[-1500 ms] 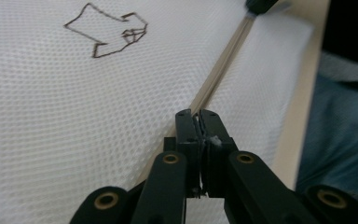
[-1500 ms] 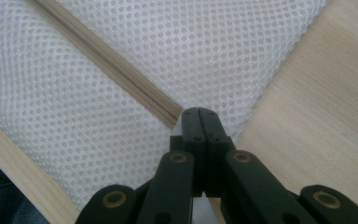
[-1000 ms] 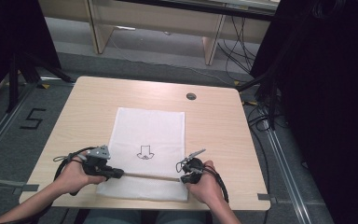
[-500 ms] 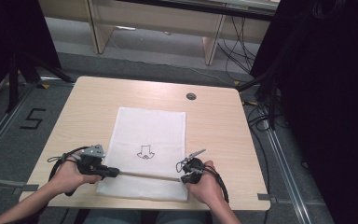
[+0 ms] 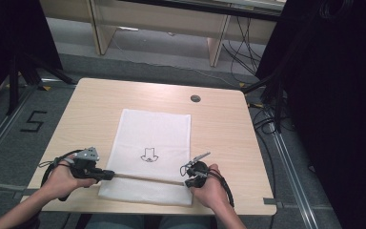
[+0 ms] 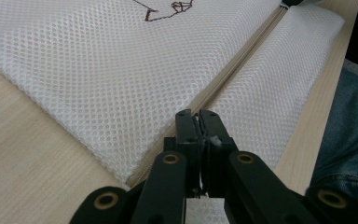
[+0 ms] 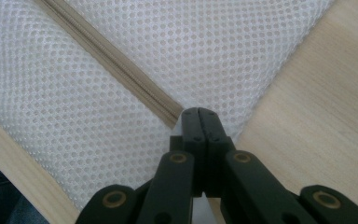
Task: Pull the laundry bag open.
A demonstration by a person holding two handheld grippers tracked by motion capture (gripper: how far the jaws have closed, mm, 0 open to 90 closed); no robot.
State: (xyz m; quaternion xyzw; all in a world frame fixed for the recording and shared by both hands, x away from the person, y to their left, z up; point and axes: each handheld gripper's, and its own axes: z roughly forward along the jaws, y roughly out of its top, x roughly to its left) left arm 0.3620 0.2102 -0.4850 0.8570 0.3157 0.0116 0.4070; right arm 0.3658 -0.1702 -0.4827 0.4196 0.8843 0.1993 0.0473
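- Pinching shut at the 9 o'clock end of the zipper [image 5: 147, 177]: left gripper [image 5: 108, 175], jaws pressed narrow with a small pale piece between the tips, seemingly the zip pull.
- Closing tight at the 3 o'clock end of the same zipper: right gripper [image 5: 188, 180], jaws together with no gap, tips on the mesh just past the tape's end and apparently nipping the fabric there.
- Lying flat at the middle of the table [image 5: 90, 109], long side running 12 to 6 o'clock: white mesh bag [image 5: 157, 131], zipper crossing it near the 6 o'clock edge, small printed motif [image 5: 149, 155] just toward 12 from the zip.
- Judging by the open weave: light, limp and quick to bunch or drag along the wood; not fragile, though liable to snag on a hard tip.
- Best held at the stiffer parts: the pull at one end, the tape end or seam at the other, keeping the zip line taut between them so the slider can run without the mesh puckering.
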